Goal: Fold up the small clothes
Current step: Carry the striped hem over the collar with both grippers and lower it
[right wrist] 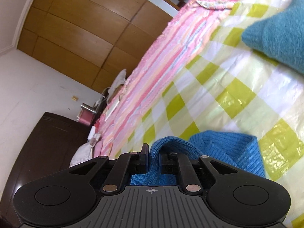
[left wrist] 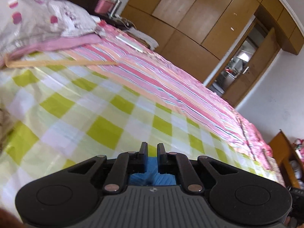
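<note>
Currently, on the left, the left hand-held gripper [left wrist: 152, 148] is seen with its jaws drawn narrow, and blue knit shows low down between the finger bases; whether the pads actually pinch that fabric cannot be told from its own view. Ahead of it the green-and-white checked sheet [left wrist: 79, 102] is spread over the bed, with the pink striped bedding [left wrist: 171, 79] running along the far edge and a pile of pale printed linen [left wrist: 43, 19] lying at the far left corner. Further right, the right hand-held gripper [right wrist: 153, 150] is closed narrow on a ribbed fold of the blue knitted garment [right wrist: 228, 150], which bunches up between the fingers and trails onto the checked sheet just to the right of it. A second, teal knitted piece [right wrist: 281, 34] is seen near the right edge of that view, well apart from the held garment. The step in hand is judged to be the carrying of a garment edge across for a fold. Several things could go wrong: the thick rib could slip out of so slight a pinch if it is dragged against the sheet; the glossy, crinkled sheet could be pulled along with the knit and spoil the fold; and if only one side is truly held, the garment would be folded askew.
</note>
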Demonstrator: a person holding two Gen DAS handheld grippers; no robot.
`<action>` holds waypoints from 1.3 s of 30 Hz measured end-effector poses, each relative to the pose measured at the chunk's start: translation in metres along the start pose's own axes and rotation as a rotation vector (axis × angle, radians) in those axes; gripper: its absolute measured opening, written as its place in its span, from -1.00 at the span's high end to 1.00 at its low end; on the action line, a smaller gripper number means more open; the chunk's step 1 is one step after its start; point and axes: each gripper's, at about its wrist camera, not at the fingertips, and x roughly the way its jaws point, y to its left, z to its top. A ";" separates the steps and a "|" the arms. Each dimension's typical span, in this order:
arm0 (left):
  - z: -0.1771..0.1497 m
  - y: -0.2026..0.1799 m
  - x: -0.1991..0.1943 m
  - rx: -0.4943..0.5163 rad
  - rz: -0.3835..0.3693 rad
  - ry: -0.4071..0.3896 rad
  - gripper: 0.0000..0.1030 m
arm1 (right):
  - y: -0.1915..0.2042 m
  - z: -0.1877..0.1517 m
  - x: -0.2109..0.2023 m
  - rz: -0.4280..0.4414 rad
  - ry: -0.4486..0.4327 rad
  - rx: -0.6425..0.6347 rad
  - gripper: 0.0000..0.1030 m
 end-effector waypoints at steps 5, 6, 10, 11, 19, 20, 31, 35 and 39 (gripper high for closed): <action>-0.019 -0.005 -0.039 0.141 0.007 -0.082 0.69 | -0.003 0.002 -0.005 0.001 -0.030 -0.010 0.05; -0.023 -0.007 -0.047 0.168 -0.002 -0.089 0.68 | -0.002 0.002 -0.006 -0.001 -0.041 -0.018 0.04; -0.048 -0.016 -0.063 0.265 -0.055 -0.056 0.68 | 0.003 0.002 -0.019 -0.016 -0.057 -0.089 0.03; -0.055 -0.022 -0.062 0.311 -0.066 -0.036 0.67 | 0.004 0.000 -0.022 -0.025 -0.050 -0.117 0.03; -0.066 -0.056 -0.012 0.463 -0.034 0.046 0.64 | 0.002 -0.026 -0.040 -0.195 -0.015 -0.367 0.03; -0.064 -0.055 -0.005 0.459 0.014 0.049 0.63 | 0.000 -0.028 -0.040 -0.208 -0.001 -0.389 0.03; -0.061 -0.016 -0.032 0.316 0.134 0.049 0.52 | -0.005 -0.048 -0.033 -0.307 0.079 -0.552 0.59; -0.056 -0.021 -0.024 0.363 0.128 0.036 0.30 | -0.003 -0.044 -0.040 -0.312 0.076 -0.553 0.90; -0.055 -0.029 -0.009 0.394 0.104 0.056 0.30 | -0.008 -0.043 -0.048 -0.326 0.054 -0.528 0.91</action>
